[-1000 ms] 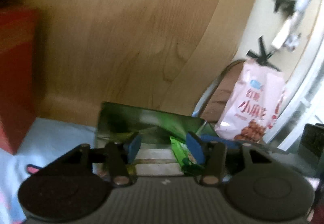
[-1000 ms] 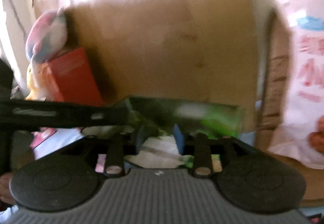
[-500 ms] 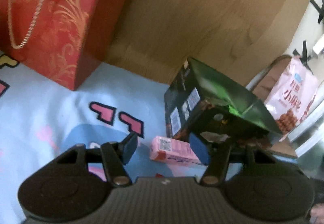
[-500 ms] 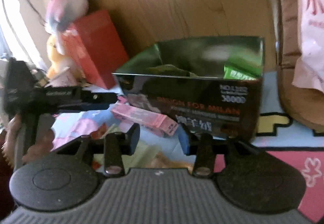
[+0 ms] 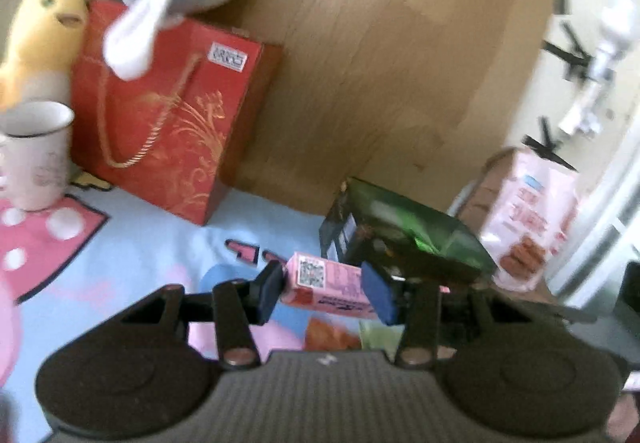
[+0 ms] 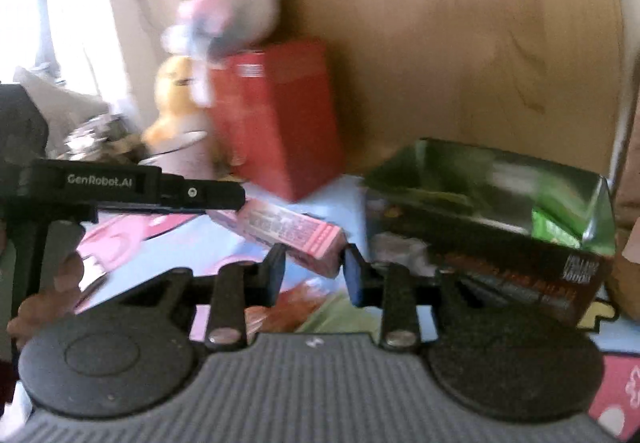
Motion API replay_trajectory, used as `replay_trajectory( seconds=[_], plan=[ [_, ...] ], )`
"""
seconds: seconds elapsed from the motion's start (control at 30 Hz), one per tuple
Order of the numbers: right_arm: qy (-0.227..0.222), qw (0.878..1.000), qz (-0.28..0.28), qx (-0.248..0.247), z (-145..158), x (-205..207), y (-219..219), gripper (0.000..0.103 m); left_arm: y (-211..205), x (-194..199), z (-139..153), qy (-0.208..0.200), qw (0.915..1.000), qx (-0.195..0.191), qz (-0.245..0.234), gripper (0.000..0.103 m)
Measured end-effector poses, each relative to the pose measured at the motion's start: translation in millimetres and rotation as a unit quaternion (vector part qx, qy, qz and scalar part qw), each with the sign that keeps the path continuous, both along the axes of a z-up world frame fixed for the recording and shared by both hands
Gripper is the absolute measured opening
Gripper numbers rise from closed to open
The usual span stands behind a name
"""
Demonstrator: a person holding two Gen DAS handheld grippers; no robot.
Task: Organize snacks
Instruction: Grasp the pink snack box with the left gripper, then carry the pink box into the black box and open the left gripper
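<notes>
Between both closing tools, pink snack box, grip unclear, white mug only in left view.

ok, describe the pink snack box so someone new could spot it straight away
Find the big wooden panel at the back, then the open dark green box standing at its foot. The pink snack box lies on the blue cartoon cloth just left of it, in front of both tools. It is the only long, slim pink carton, with a QR code on its end.

Both the left claw and right claw have just been closing.
</notes>
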State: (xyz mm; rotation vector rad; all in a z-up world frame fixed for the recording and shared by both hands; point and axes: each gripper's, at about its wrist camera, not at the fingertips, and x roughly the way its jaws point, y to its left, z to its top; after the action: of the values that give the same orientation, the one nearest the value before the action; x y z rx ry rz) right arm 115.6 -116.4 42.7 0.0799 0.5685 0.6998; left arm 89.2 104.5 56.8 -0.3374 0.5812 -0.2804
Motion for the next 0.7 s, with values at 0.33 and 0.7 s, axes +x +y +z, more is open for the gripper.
replay_trajectory(
  seconds=[0.33,0.7],
  plan=[
    [0.042,0.998,-0.005,-0.037,-41,-121,-27,0.034,-39,-98,-49,0.068,0.9967,-0.005,-0.044,0.049],
    [0.022,0.985,-0.153,-0.082,-56,-172,-106,0.046,-159,-89,-61,0.07,0.9765,0.057,-0.195,0.063]
  ],
)
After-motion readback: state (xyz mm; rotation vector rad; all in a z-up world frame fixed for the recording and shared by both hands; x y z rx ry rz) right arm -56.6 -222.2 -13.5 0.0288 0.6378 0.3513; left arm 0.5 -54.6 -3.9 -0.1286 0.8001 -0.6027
